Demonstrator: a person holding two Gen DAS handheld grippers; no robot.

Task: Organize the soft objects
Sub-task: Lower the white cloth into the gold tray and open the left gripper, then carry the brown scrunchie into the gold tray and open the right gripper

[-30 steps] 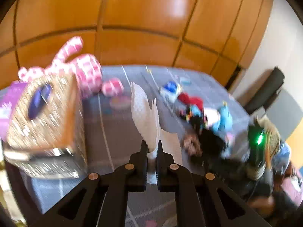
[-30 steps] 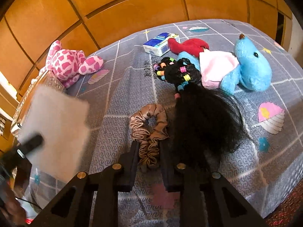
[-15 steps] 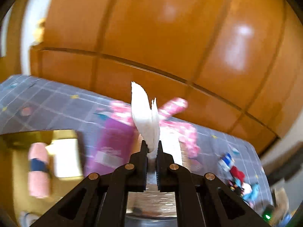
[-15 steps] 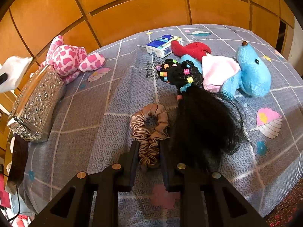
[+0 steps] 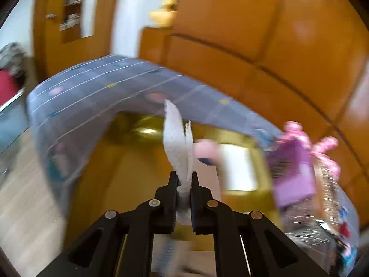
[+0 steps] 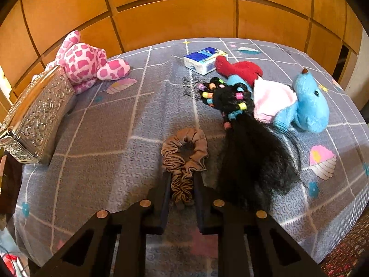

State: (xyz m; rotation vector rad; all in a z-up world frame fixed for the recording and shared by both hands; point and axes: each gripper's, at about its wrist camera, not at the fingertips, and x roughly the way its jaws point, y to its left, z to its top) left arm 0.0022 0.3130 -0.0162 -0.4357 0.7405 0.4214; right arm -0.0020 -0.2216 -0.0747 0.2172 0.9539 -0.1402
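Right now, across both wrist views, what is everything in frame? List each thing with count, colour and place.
bedspread: one, grey-blue grid print, under everything
scrunchie: one, brown, centre front, between right fingers
hairpiece: one, black with coloured beads, right of scrunchie
blue plush toy: one, blue, pink-white cloth on it, right side
red plush: one, red, behind blue toy
tissue pack: one, white and blue, far centre
pink plush toy: one, pink-spotted white, far left
embossed metal box: one, silver, left edge
tissue: one, white, in left gripper
wood panelling: orange-brown, behind bed
left gripper: black, shut on tissue
right gripper: black, shut on scrunchie
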